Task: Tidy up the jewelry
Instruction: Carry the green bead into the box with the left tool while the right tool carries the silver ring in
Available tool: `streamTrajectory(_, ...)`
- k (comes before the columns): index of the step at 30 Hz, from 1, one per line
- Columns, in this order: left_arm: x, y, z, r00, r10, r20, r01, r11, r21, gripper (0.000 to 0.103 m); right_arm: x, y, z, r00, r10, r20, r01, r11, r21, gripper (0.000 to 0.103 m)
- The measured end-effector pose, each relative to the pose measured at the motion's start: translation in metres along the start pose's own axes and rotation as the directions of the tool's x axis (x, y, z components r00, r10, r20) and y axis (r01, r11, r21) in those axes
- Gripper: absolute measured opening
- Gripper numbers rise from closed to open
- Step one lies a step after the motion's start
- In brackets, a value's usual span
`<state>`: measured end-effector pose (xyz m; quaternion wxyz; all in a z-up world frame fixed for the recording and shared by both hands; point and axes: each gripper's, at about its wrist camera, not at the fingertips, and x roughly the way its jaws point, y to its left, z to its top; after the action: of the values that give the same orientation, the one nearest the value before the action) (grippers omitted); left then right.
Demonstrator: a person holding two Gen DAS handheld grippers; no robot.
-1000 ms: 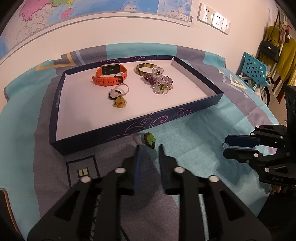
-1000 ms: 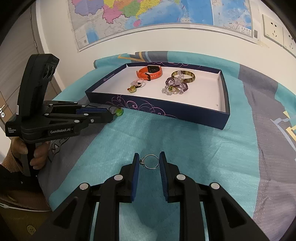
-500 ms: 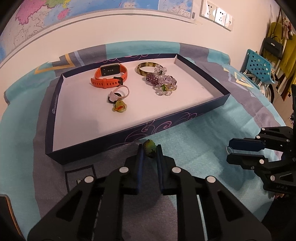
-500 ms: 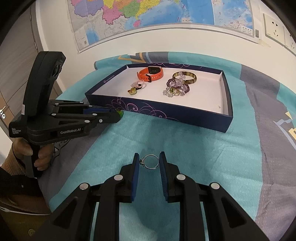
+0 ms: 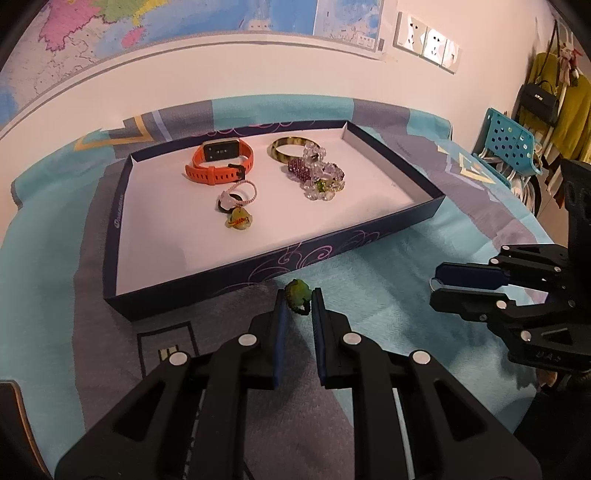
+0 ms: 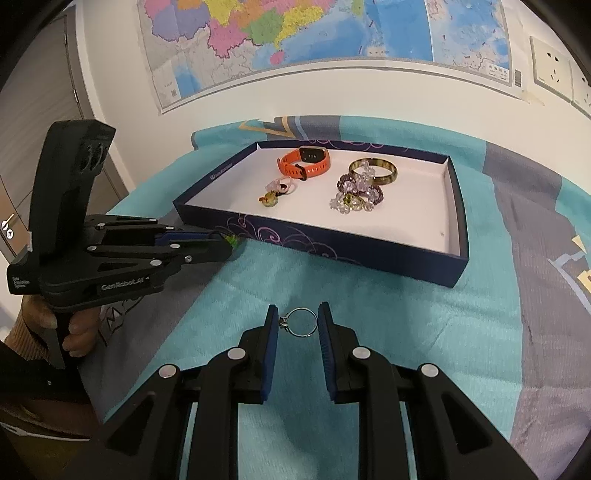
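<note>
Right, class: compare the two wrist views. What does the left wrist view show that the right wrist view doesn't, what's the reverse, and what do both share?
Only the left wrist view: the blue chair and hanging clothes; the green ring shows clearly, pinched in the left hand-held gripper.
Only the right wrist view: the silver ring, gripped between the right hand-held gripper's fingers, and the person's hand.
Both: the navy tray, orange watch, beaded bracelets, wall map.

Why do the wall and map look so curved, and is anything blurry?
Left wrist view: the fisheye lens bows the map, and the corners go black. Right wrist view: same bowing; the silver ring and tray look sharp, and the light casts soft shadows.
</note>
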<state>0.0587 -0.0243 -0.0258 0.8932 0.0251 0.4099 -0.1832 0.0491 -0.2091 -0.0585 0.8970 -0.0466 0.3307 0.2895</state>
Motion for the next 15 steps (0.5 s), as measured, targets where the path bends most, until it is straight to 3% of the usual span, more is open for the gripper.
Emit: streamTrajectory(15,-0.017,0.0,0.004,0.999,-0.011,0.043,0.011,1.0,0.0,0.014,0.002,0.002,0.018,0.999,0.003,0.033,-0.003,1.0,-0.02,0.02)
